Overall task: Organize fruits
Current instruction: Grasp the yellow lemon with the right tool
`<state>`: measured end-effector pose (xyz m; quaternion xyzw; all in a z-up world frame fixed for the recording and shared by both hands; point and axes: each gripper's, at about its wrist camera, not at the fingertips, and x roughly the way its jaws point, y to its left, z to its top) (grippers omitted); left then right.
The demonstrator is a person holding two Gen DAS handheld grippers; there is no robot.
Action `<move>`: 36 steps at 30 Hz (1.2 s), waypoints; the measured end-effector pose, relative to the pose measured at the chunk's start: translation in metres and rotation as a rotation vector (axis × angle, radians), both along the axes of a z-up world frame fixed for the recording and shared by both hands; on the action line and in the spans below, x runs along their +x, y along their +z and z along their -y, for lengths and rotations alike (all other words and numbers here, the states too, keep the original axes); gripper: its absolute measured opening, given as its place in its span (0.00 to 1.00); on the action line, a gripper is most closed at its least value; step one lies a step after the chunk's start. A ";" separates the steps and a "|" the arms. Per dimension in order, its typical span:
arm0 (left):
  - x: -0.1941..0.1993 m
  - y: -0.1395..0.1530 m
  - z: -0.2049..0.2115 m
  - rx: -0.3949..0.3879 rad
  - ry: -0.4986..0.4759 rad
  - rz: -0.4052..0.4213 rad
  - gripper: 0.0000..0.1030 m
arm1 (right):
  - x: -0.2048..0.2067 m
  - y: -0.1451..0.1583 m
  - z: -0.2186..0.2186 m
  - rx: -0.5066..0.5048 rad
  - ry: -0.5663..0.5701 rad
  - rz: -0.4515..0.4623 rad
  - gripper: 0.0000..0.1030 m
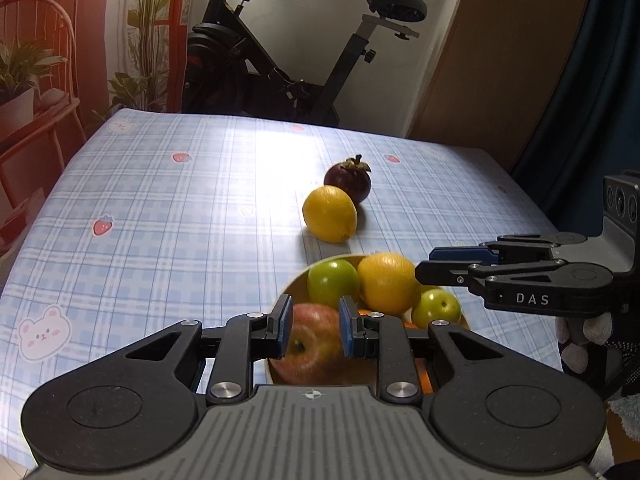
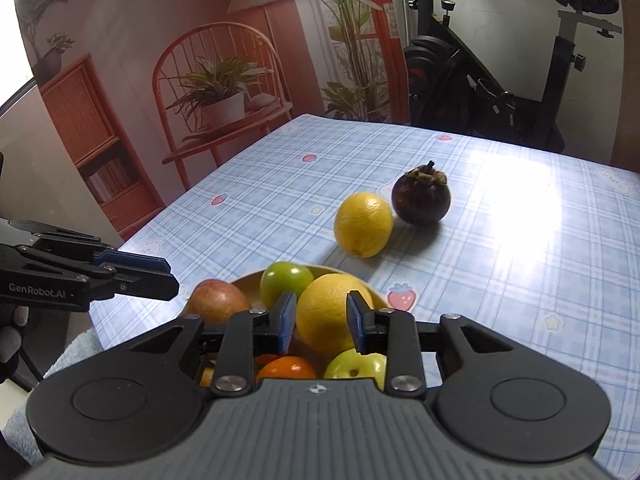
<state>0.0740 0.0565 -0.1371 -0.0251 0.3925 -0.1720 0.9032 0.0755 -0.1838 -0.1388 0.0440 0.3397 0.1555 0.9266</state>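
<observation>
— Two fruits lie outside the bowl (image 2: 362,280): a lemon (image 2: 363,224) and a mangosteen (image 2: 421,196), touching, out toward the middle of the table (image 2: 520,280). Which way do they lie from us?

— Straight ahead of both grippers and lower, beyond the bowl's far rim. The bowl sits at the table's near edge, under our jaws.

— Which of our hands is nearer?

— We judge the right gripper (image 2: 322,322). In its view the lemon sits almost on its line; from the left gripper (image 1: 315,326) it lies ahead and a little to the right.

— And the lemon's long axis?

— Slanted, with its tip pointing toward the near edge. We'd want the jaws across the short width.

— Are we carrying anything?

— No. Both pairs of jaws stand at their narrowest, a small gap between the pads and nothing pinched. The apple (image 1: 310,344) and orange (image 2: 332,314) seen through the gaps lie below, in the bowl. We'd need to open wider for the lemon.
</observation>
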 end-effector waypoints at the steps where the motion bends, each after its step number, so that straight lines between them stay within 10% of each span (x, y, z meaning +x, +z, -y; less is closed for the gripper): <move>1: 0.007 0.002 0.000 -0.004 0.006 0.006 0.26 | 0.004 0.001 0.001 -0.015 -0.004 0.007 0.31; 20: 0.146 -0.022 0.027 -0.110 0.023 -0.096 0.31 | 0.091 -0.025 -0.002 -0.070 0.019 -0.011 0.52; 36: 0.178 -0.054 0.039 -0.174 -0.015 -0.185 0.41 | 0.124 -0.050 0.002 -0.029 0.068 -0.077 0.59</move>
